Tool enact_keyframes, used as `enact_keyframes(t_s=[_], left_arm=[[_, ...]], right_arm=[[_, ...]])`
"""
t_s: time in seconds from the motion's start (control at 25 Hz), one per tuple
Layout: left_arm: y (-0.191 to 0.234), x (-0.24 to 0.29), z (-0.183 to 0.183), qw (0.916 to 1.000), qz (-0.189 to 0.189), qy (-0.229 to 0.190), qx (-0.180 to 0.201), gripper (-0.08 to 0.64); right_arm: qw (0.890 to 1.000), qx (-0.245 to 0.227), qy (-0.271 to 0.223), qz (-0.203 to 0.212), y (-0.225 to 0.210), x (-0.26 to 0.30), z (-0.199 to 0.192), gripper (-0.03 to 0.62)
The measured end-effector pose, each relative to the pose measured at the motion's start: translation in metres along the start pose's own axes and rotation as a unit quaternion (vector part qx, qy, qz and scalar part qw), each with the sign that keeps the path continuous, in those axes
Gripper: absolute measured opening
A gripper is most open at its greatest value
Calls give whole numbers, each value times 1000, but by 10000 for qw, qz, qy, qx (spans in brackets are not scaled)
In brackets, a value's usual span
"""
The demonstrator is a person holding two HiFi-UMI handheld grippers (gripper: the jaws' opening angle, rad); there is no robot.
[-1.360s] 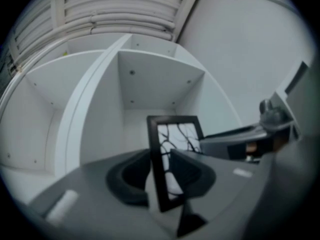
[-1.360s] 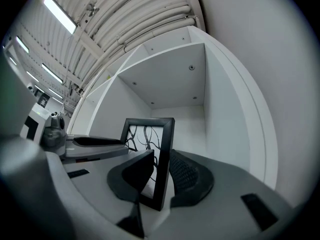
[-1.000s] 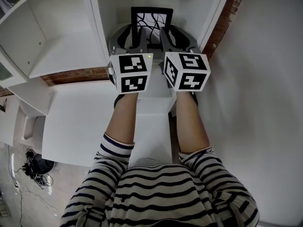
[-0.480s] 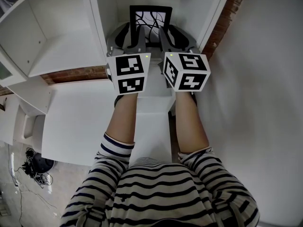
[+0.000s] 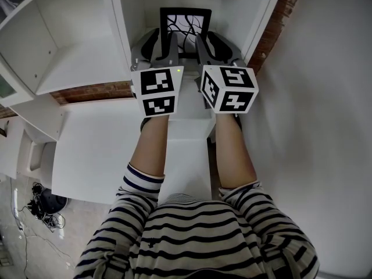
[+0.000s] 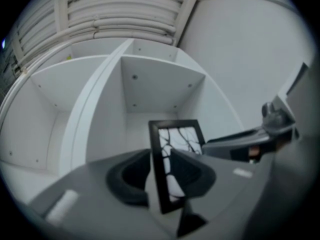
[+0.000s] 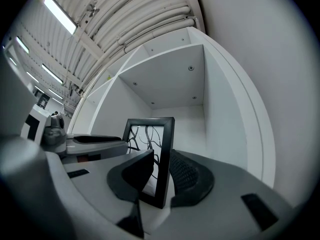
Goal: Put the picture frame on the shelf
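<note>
Frame (image 5: 186,21): black border, white sheet with dark branching lines; we hold it upright inside the shelf (image 5: 119,22) bay.
Left gripper (image 6: 165,176): pinching its left edge.
Right gripper (image 7: 161,174): pinching its right edge.

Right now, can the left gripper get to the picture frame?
Yes, it looks so: the left gripper has its jaws closed on either side of the picture frame, inside the shelf compartment, with nothing in the way.

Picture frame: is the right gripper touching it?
Touching. The right gripper view shows the right gripper with its jaws pressed on both sides of the picture frame, no gap.
</note>
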State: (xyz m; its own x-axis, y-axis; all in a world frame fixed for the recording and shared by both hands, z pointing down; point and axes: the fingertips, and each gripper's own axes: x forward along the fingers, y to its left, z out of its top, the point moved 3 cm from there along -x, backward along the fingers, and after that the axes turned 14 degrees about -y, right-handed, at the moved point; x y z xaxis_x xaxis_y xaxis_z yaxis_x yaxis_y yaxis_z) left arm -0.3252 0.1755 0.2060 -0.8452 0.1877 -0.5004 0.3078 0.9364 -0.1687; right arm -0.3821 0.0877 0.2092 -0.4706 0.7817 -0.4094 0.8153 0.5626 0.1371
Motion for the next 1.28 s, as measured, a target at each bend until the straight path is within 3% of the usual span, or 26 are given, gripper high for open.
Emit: enact_keyframes(t_s=[0.48,0.8,1.08,1.28], left_arm=[[-6,-22,6,9987,-153,-303,-382,107],[-21,-46,12,9938,-524,-445,-872,80],[-44,-76,2,9742,-1037,-364,-1970,15],[-60,-92,-5,9584,-1432,-359,-2442,6]], right_arm=[[9997,100,-150,151,2,-17,5,67],[9984,279,-205,438,10,-41,0,67],[9869,1126,-525,1026,30,-73,-3,54],[9714,1879,-603,1319,41,-97,-13,37]])
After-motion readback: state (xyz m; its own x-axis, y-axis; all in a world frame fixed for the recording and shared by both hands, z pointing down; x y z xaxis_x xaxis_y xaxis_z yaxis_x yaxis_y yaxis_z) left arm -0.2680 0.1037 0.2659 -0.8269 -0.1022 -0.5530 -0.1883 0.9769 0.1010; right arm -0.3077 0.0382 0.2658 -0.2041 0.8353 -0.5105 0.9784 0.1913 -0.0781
